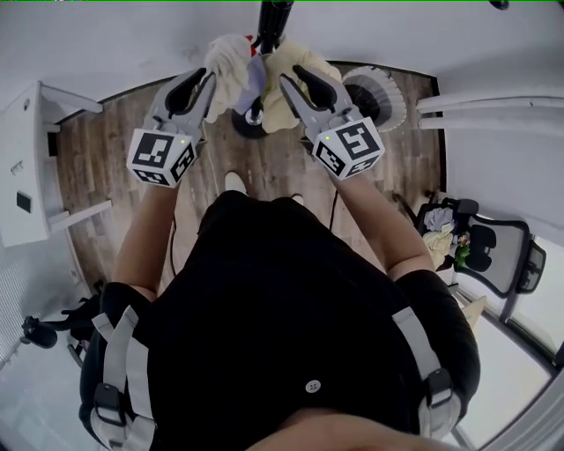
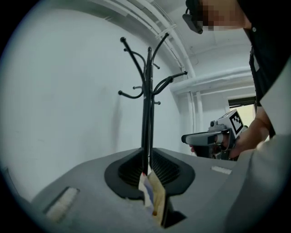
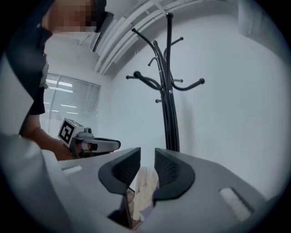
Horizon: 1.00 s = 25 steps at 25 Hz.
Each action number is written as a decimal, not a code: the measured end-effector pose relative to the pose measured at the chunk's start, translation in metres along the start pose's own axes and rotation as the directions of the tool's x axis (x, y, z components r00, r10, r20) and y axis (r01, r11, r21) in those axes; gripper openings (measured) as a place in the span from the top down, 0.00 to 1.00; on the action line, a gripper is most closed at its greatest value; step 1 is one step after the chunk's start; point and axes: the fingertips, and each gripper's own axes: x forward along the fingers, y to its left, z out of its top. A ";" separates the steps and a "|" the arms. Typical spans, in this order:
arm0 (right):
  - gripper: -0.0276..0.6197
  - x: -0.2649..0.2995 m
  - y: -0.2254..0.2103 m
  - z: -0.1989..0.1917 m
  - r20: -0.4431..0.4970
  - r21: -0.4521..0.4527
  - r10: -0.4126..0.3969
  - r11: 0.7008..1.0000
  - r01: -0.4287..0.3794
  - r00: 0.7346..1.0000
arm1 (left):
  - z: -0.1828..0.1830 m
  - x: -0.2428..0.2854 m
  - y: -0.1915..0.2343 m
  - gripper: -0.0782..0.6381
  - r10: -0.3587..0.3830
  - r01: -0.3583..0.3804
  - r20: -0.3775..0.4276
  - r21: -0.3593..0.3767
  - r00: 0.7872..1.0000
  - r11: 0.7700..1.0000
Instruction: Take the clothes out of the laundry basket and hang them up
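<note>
In the head view, both arms are being stretched out toward twelve o'clock. A cream garment [image 1: 231, 60] is being held up between the left gripper [image 1: 208, 81] and the right gripper [image 1: 291, 84], with one edge pinched by each. The garment is being kept right against the black pole of the coat stand [image 1: 271, 22], whose round base is being partly covered by the cloth. A white laundry basket [image 1: 381, 95] is being seen on the wooden floor at about one o'clock, just beside the stand. A white cabinet [image 1: 31, 167] is being shown at nine o'clock and a dark chair [image 1: 493, 251] at about four o'clock.

In the left gripper view, the jaws are being pressed together on a fold of the garment [image 2: 153, 195], which is being squeezed low between the pads. The coat stand [image 2: 148, 91] is being viewed dead ahead at twelve o'clock, and the right gripper [image 2: 207, 138] at three o'clock.

In the right gripper view, a bunched cream fold of the garment [image 3: 144, 186] is being clamped between the jaws, which are being kept slightly apart by it. The coat stand [image 3: 170, 91] is being seen at about one o'clock and the left gripper [image 3: 97, 144] at nine o'clock.
</note>
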 end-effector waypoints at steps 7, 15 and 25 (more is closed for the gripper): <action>0.96 -0.090 0.015 0.028 0.053 -0.060 0.147 0.988 -0.144 0.988 | 0.042 -0.022 -0.105 0.89 0.048 -0.048 0.076 -0.008 0.996 0.999; 0.96 -0.149 0.026 0.039 0.089 -0.097 0.259 0.963 -0.251 0.962 | 0.046 -0.026 -0.177 0.89 0.114 -0.114 0.095 -0.005 0.989 0.993; 0.96 -0.187 0.048 0.022 0.080 -0.095 0.328 0.943 -0.320 0.941 | 0.026 -0.050 -0.228 0.89 0.175 -0.176 0.082 0.009 0.981 0.984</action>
